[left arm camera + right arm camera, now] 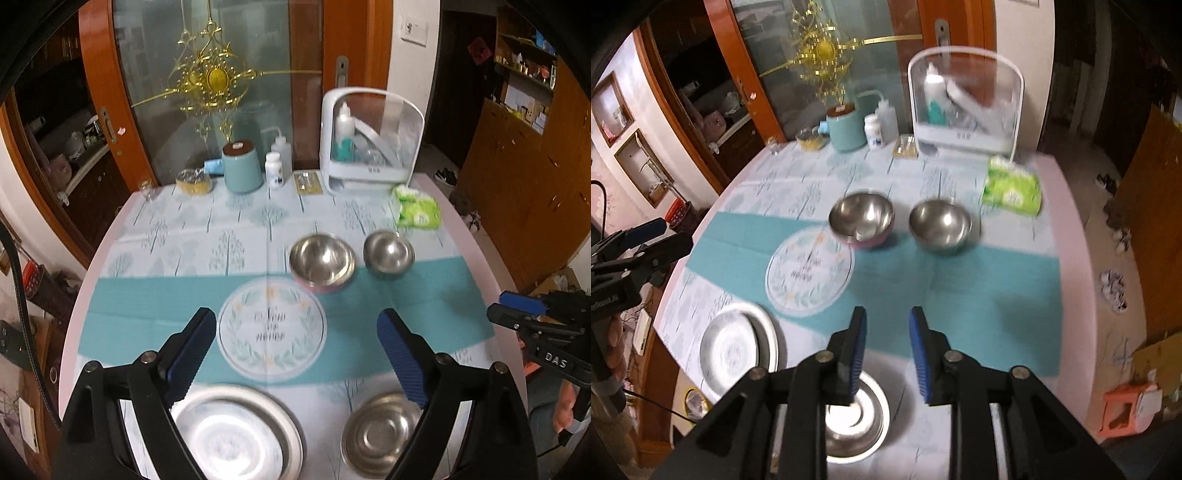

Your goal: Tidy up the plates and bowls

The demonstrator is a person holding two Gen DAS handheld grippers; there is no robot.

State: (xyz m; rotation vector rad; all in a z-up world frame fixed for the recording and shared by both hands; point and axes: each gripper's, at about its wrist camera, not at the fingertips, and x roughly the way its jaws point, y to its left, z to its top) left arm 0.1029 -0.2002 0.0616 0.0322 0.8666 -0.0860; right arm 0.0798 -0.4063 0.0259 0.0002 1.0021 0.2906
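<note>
While both claws are hanging above the table's (pixel 469 221) near edge, we are seeing the steel plate (pixel 236 435) under the left gripper (pixel 295 354) and the shallow steel bowl (pixel 857 421) under the right gripper (pixel 888 350). Its jaws are standing narrowly apart and empty; the left's are gaping wide, empty too. Two deeper bowls (pixel 321 262) are sitting mid-table, beyond the printed plate (pixel 271 328).

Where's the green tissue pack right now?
The green tissue pack lies near the table's far right edge, just behind the plain round steel bowl and before the white plastic rack.
</note>
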